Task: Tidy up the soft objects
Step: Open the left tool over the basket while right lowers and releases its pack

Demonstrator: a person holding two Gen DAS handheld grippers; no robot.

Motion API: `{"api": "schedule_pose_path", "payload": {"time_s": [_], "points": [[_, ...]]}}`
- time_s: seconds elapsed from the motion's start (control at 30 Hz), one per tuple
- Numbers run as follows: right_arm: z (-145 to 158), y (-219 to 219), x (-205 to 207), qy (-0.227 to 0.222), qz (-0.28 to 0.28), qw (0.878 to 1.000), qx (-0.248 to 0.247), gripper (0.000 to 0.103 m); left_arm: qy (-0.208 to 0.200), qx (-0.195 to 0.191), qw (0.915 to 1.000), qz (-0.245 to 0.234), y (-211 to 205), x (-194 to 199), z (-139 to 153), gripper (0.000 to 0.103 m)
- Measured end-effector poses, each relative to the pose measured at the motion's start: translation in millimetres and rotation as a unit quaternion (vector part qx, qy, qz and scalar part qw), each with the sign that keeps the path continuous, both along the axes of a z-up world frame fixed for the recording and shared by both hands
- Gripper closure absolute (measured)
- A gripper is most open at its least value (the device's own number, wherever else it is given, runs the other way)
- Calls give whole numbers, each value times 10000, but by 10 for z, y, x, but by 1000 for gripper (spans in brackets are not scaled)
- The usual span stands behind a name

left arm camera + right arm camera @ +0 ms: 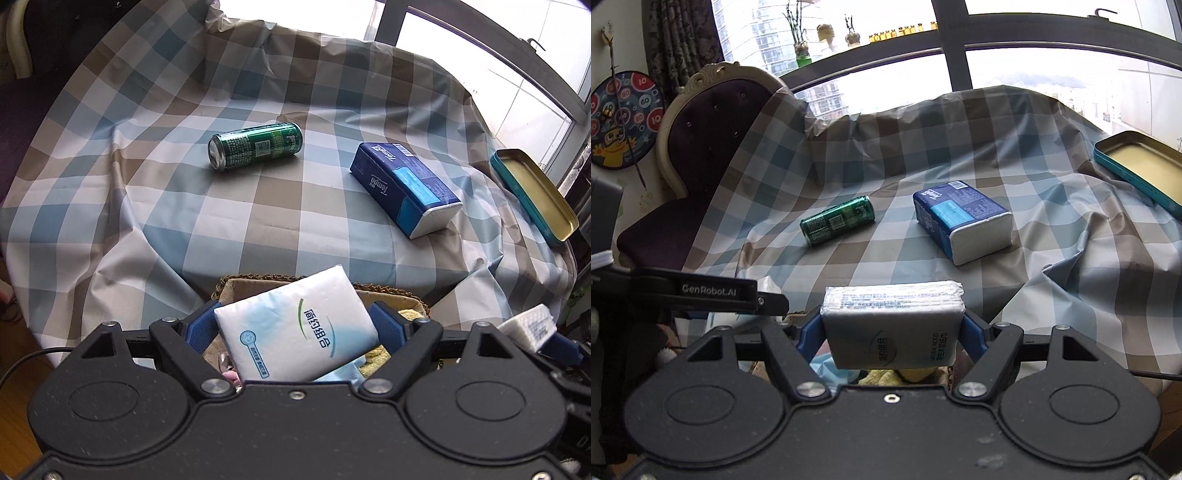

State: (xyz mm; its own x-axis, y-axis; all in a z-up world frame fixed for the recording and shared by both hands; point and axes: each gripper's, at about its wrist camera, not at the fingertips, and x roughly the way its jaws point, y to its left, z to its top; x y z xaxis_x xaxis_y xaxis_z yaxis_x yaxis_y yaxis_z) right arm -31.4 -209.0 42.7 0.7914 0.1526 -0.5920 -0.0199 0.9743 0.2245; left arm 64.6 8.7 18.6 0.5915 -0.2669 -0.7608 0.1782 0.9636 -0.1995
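My left gripper (295,319) is shut on a white tissue pack (295,328) with blue and green print, held tilted between the blue pads (386,323). Right under it sits a wicker basket (258,277) with yellow, blue and pink soft items inside. My right gripper (891,326) is shut on a second white tissue pack (892,325), gripped by its sides, above yellow and blue soft things (916,373). That second pack (528,325) shows at the right edge of the left wrist view. A blue Tempo tissue pack (404,186) (962,219) lies on the checked tablecloth.
A green drink can (255,146) (836,220) lies on its side mid-table. A teal tin lid (533,194) (1141,170) rests at the right edge. The left gripper's black body (701,291) reaches in from the left. A purple chair (713,147) stands behind the table on the left.
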Motion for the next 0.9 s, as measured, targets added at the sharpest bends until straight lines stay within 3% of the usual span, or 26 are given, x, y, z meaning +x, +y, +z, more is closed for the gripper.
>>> {"api": "schedule_pose_path", "payload": {"time_s": [0.63, 0.9], "points": [[-222, 181, -32, 472, 321, 9983, -137, 30, 105, 158, 9998, 2, -133, 250, -147, 20], [-249, 173, 6, 564, 340, 9978, -122, 30, 167, 51, 9998, 5, -114, 263, -176, 19]]}}
